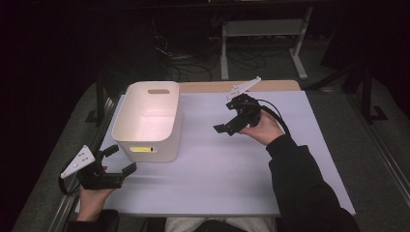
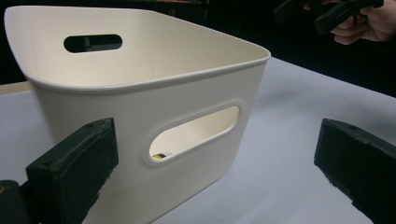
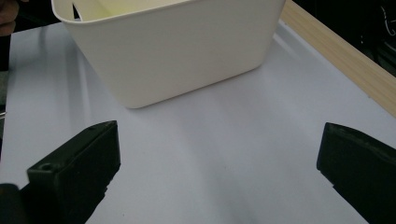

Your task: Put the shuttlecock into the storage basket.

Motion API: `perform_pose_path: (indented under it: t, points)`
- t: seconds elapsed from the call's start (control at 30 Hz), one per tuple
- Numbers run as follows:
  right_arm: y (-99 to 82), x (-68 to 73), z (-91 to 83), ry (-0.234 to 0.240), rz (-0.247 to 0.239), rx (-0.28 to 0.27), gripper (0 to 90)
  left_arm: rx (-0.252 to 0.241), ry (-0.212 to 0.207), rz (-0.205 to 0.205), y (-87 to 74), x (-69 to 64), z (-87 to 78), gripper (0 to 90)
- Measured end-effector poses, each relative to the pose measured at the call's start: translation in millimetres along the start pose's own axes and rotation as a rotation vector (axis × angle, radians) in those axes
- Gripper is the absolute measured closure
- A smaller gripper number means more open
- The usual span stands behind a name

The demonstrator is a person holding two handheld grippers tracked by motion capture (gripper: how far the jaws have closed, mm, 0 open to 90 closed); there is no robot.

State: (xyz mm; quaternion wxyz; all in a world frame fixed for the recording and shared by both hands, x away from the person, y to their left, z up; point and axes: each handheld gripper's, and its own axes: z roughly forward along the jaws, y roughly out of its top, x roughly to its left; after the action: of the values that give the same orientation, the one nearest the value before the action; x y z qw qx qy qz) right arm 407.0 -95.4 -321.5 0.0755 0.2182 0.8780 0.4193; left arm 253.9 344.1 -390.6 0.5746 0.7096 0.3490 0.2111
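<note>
Squarely on the left half of the table (image 1: 232, 174) stands the white bin (image 1: 145, 145), a deep plastic tub with rounded corners, a flared rim and an oval handle slot in each end; something yellow (image 2: 160, 156) shows through the near slot. Just before it, the left gripper (image 1: 122, 161) gapes wide, empty. Further right, the right gripper (image 1: 227, 126) hangs likewise spread, holding nothing.

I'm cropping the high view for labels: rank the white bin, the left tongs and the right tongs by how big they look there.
1. White bin, clearly the largest.
2 and 3. Left tongs and right tongs look about alike. The left ones sit nearer the camera, so I would not rank them.
</note>
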Motion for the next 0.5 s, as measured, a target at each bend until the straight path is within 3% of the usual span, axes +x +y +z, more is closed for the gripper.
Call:
perform_pose_path:
  t: [0.5]
  points:
    - [-22.7,2.1,-7.2,-0.015,0.006,0.000,0.0,0.001,0.004,-0.005,-0.3,0.5,0.0,0.0]
